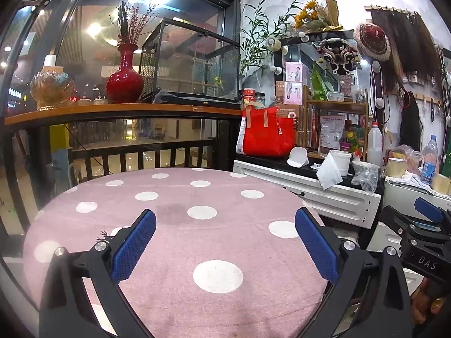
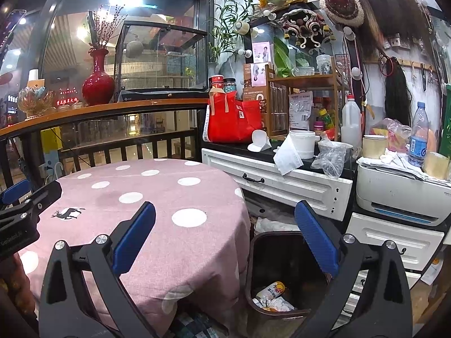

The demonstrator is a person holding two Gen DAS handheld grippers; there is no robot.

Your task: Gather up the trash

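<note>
A round table under a pink cloth with white dots [image 1: 174, 225] fills the left wrist view; no trash lies on the part I see. My left gripper [image 1: 225, 242] hovers over it, open, nothing between its blue pads. In the right wrist view a dark bin [image 2: 255, 256] stands on the floor to the right of the table [image 2: 157, 197]. Inside it lie a drink can [image 2: 272, 288] and crumpled paper [image 2: 277, 304]. My right gripper [image 2: 225, 239] is open and empty, above the table's right edge and the bin. The other gripper's tip [image 2: 17, 194] shows at far left.
A white drawer cabinet [image 2: 282, 183] behind the bin carries a red bag [image 2: 234, 121], white tub [image 2: 302, 143], tissue [image 2: 286, 155], plastic bag [image 2: 331, 157] and bottles. A printer [image 2: 400, 191] sits at right. A railing and shelf with a red vase [image 1: 125, 80] stand behind the table.
</note>
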